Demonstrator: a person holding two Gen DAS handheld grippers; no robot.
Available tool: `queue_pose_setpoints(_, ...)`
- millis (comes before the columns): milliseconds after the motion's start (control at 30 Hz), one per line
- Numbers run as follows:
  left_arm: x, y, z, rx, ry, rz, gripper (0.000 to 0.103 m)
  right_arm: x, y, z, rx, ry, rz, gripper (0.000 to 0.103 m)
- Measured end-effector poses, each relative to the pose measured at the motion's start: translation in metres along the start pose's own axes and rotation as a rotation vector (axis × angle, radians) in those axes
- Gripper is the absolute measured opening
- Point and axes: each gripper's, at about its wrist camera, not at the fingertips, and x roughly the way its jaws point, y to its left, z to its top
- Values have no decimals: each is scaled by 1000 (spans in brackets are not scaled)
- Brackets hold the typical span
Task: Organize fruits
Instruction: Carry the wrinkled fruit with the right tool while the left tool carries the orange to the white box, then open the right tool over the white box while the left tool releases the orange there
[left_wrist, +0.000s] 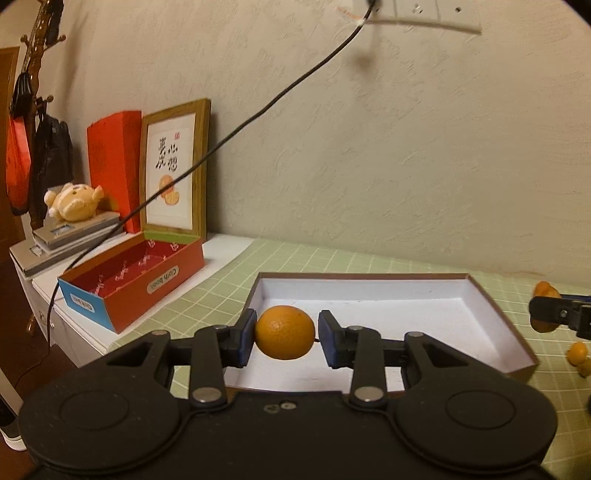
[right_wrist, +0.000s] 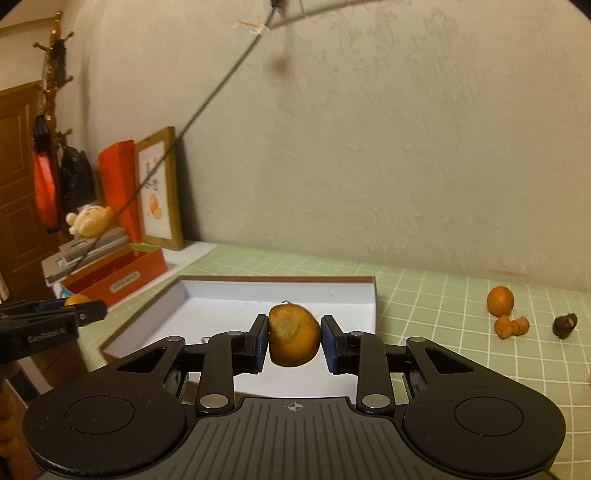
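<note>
My left gripper (left_wrist: 286, 338) is shut on a round orange (left_wrist: 284, 328), held just above the near left part of a shallow white-lined box (left_wrist: 495, 314). My right gripper (right_wrist: 294, 343) is shut on an orange fruit with a scuffed, pale patch (right_wrist: 293, 336), over the near edge of the same box (right_wrist: 369, 284). Each gripper shows at the edge of the other's view: the right one (left_wrist: 554, 314) and the left one (right_wrist: 79, 310). On the green checked mat lie a whole orange (right_wrist: 500, 301), small orange pieces (right_wrist: 511, 326) and a dark fruit (right_wrist: 565, 325).
An open red box labelled "Cloth book" (left_wrist: 129, 291) stands left of the white box. Behind it are a framed picture (left_wrist: 173, 170), a red carton (left_wrist: 114, 166) and a plush toy (left_wrist: 74, 203) on stacked books. A black cable (left_wrist: 258, 110) slants across from the wall.
</note>
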Motion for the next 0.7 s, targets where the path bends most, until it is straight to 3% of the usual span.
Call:
queue_pose_setpoints(533, 64, 12, -10, 5, 134, 32, 29, 70, -24, -11, 40, 110, -87, 31)
queue_pose_setpoints(600, 70, 12, -12, 3, 169, 37, 31, 74, -28, -12, 56, 120, -113, 48)
queue_pose_setpoints(633, 70, 13, -13, 0, 173, 38, 32, 73, -30, -12, 73, 112, -111, 76)
queue_pose_setpoints(667, 70, 13, -13, 1, 172, 37, 34, 71, -31, -11, 84, 95, -112, 87)
queue_pose_setpoints(700, 68, 12, -12, 5, 168, 39, 40, 68, -30, -10, 80, 80, -121, 87)
